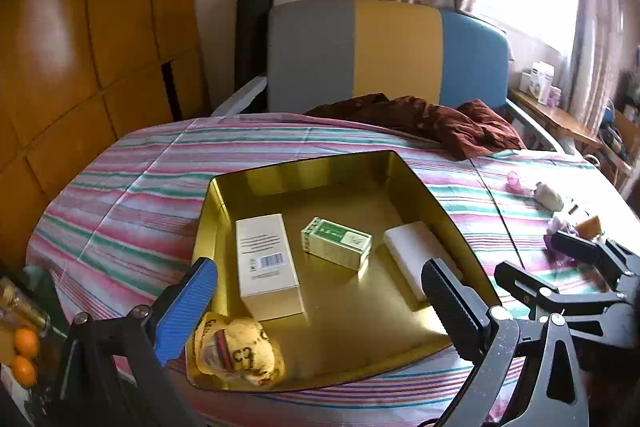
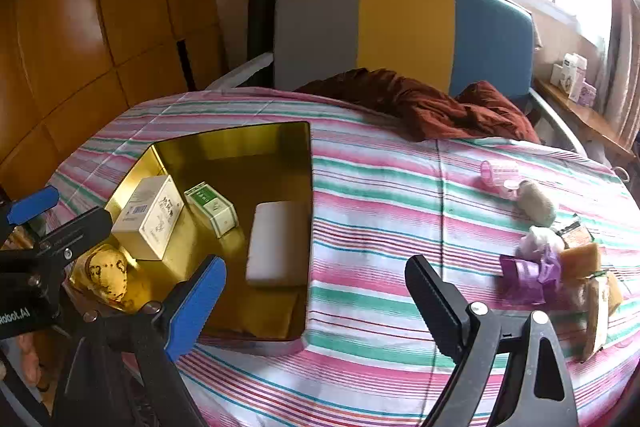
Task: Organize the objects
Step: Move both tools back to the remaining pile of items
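A gold tray (image 1: 320, 171) lies on a striped cloth. It holds a white box (image 1: 266, 259), a green box (image 1: 336, 243), a white block (image 1: 416, 255) and a yellow soft toy (image 1: 236, 351) in its near left corner. My left gripper (image 1: 320, 303) hangs open over the tray's near edge, with the toy just under its blue finger (image 1: 188, 311) and nothing held. My right gripper (image 2: 316, 303) is open over bare cloth to the right of the tray (image 2: 240, 143). Loose items lie further right: a pink roller (image 2: 498, 173), a grey plush (image 2: 536, 201), a purple ribbon piece (image 2: 528, 275) and a tan sponge (image 2: 580, 259).
A crumpled brown cloth (image 2: 420, 103) lies at the table's far side before a grey, yellow and blue chair back (image 2: 404, 27). Oranges (image 1: 24, 355) sit low at the left. Wooden panels stand on the left, and a window shelf with small boxes (image 2: 572, 75) on the right.
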### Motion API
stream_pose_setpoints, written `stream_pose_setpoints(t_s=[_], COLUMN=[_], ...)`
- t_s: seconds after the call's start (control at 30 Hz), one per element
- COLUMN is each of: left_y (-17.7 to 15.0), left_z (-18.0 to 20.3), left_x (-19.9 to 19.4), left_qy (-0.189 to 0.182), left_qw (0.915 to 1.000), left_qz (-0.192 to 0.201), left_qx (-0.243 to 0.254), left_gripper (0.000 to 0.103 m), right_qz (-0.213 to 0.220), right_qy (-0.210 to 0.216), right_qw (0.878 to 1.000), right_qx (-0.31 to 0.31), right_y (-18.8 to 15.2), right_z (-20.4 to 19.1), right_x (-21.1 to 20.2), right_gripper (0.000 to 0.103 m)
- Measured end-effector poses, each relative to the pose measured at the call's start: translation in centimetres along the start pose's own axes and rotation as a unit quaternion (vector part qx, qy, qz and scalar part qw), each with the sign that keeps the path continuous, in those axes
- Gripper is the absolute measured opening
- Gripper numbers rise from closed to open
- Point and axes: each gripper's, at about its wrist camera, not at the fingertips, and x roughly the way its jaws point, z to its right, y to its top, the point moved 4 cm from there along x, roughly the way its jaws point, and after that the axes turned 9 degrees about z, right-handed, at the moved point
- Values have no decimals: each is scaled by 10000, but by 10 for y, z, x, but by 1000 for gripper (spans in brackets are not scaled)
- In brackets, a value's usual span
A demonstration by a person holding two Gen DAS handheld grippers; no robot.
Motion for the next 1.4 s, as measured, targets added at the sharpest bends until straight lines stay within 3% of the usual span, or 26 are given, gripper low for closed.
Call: stream_pose_setpoints(t_s=[0.5, 0.77, 0.97, 1.13, 1.3, 1.4], left_y=[-1, 0, 4, 5, 9, 10], left_z=[43, 69, 98, 125, 159, 187], left_x=[0, 5, 9, 18, 29, 38], left_qy=[-396, -701, -1047, -1274, -1551, -1800], left_qw=[9977, 9945, 9897, 9849, 9781, 9719], left_qz=[-10, -73, -88, -146, -229, -325], left_qx=[545, 780, 975, 1164, 1370, 1481], left_gripper=[102, 102, 102, 102, 102, 101], right_qz=[51, -118, -144, -133, 6, 12], right_qy=[-565, -955, -1620, -1999, -1992, -1851], right_qw=[9975, 9897, 9683, 9420, 9104, 9009], right_qx=[410, 1061, 1898, 2695, 3627, 3926], right_y=[2, -1, -10, -27, -52, -59], right_z=[62, 131, 219, 284, 326, 332], right_x=[-13, -24, -50, -66, -72, -71], right_gripper=[92, 92, 92, 92, 92, 92])
